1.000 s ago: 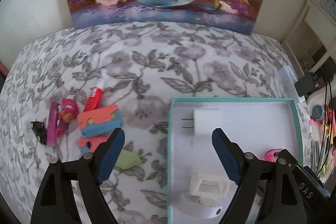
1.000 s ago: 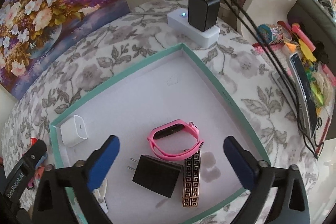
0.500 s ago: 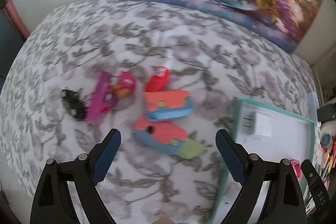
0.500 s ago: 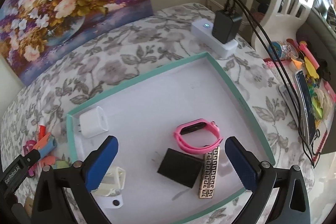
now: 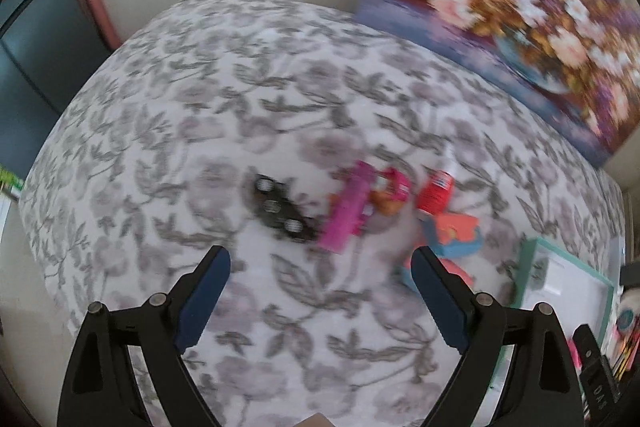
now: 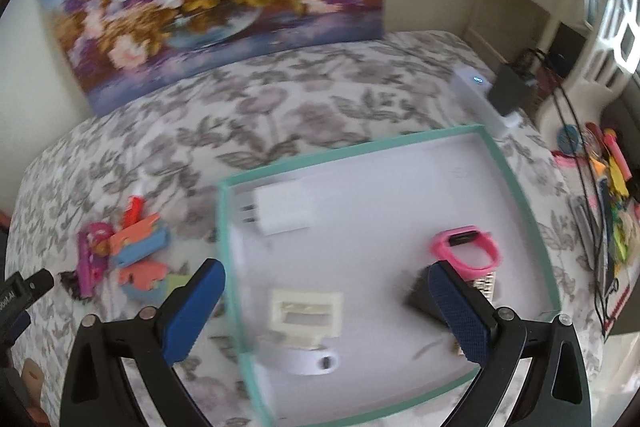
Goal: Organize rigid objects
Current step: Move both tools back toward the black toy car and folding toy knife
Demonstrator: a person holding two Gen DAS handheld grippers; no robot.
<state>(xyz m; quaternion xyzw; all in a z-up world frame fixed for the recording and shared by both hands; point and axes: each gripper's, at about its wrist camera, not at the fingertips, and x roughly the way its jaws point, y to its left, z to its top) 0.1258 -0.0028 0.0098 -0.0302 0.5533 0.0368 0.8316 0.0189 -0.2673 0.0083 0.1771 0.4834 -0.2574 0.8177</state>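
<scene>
Blue pads first: your left gripper [image 5: 320, 301] hangs spread wide over bare floral tablecloth [image 5: 200, 115], nothing between the fingers, and your right gripper [image 6: 326, 311] is equally wide and empty, straddling the near-left wall of the teal-rimmed box [image 6: 516, 171]. Just ahead of the left fingers lies the loose cluster yet to be sorted: a small black clip-like piece [image 5: 280, 213], a magenta bar [image 5: 346, 213] touching a pink toy figure [image 5: 394, 189], then a red glue tube [image 5: 436, 193] and stacked orange-and-blue foam pieces [image 5: 456, 235] close to the box. Both views are smeared, so edges are soft; commit to a grasp now and you risk closing on two things at once, since the magenta bar and figure sit against each other. The black piece looks flat and may slip out from under the pads. On the right, the left finger sits outside the box wall; close or drop here and you could catch the rim and drag the box. Inside it: a white frame piece [image 6: 306, 311], a white charger [image 6: 280, 209], a pink band [image 6: 466, 251]. Farther back, a power strip [image 6: 478, 95] and cables could snag.
</scene>
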